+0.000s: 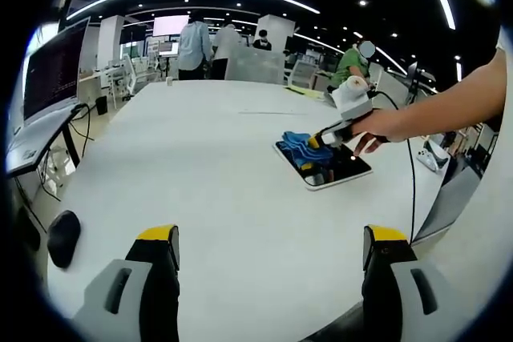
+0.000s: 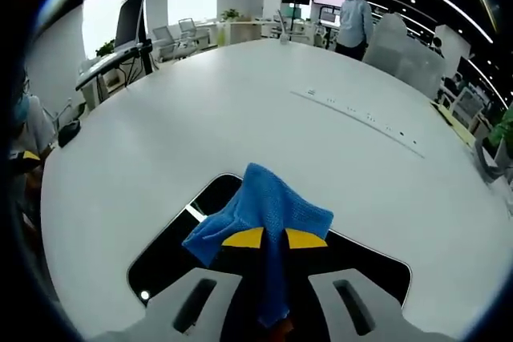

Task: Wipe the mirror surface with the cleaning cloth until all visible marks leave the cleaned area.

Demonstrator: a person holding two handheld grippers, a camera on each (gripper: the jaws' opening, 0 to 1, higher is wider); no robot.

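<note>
White surface (image 2: 144,142), office: mirror (image 2: 172,250) flat. My right hand-held gripper (image 2: 273,239) clenches blue cloth (image 2: 268,206); left hand-held gripper (image 1: 268,246) released, idle. Risk: unbraced mirror sliding under wiping pressure.

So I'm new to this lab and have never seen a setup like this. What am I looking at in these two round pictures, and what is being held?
No robot here: a person holds a two-jaw gripper in each hand, and a fisheye camera rides on each, looking along its jaws.

The left gripper view shows the left gripper with yellow-tipped jaws standing wide apart, holding nothing, above a large white table. Farther off, the person's hand works the right gripper over a flat mirror lying on the table.

The right gripper view looks down from that gripper. Its jaws are closed on a blue cleaning cloth, pressed against the dark mirror glass. People stand in the background, beyond the table.
</note>
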